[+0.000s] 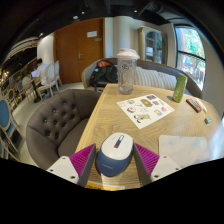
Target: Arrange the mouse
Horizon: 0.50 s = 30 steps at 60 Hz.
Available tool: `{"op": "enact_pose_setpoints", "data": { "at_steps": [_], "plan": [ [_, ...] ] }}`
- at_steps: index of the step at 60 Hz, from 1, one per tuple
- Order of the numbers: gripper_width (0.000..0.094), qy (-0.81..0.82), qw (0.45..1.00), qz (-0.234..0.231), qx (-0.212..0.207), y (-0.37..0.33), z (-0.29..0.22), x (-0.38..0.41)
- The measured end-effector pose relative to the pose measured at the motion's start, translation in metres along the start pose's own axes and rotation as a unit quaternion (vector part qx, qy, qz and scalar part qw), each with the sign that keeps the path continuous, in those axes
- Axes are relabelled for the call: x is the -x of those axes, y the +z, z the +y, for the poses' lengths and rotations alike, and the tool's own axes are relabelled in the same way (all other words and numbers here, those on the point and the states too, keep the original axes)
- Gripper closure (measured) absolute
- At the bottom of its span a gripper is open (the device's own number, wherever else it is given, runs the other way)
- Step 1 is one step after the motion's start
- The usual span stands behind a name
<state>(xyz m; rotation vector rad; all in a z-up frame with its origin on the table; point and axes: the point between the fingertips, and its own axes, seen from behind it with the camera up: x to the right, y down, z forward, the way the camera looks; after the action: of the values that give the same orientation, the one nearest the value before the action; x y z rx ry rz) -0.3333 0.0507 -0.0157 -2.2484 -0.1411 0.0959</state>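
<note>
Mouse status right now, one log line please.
mouse between claw fingers, on table near edge | grip: unclear | ahead: leaflet, jar
</note>
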Motion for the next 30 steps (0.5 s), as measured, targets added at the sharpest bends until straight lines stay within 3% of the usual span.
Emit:
{"op": "enact_pose_setpoints", "data": {
  "at_steps": [3, 9, 13, 18, 23, 30],
  "plan": [
    [0.0214, 0.002, 1.0, -0.003, -0.007, 0.006, -0.006, 0.008],
    [0.0375, 0.006, 1.0, -0.004, -0.013, 0.013, -0.01, 0.003],
    [0.042, 0.025, 1.0, 0.002, -0.015, 0.013, -0.01, 0.0],
    [0.0494, 0.021, 1.0, -0.001, 0.014, 0.014, -0.008, 0.001],
    [0.0513, 0.054, 0.996, -0.061, 0.044, 0.0, -0.018, 0.019],
    [0.0513, 0.054, 0.991, -0.121, -0.009, -0.048, -0.083, 0.02]
  ]
}}
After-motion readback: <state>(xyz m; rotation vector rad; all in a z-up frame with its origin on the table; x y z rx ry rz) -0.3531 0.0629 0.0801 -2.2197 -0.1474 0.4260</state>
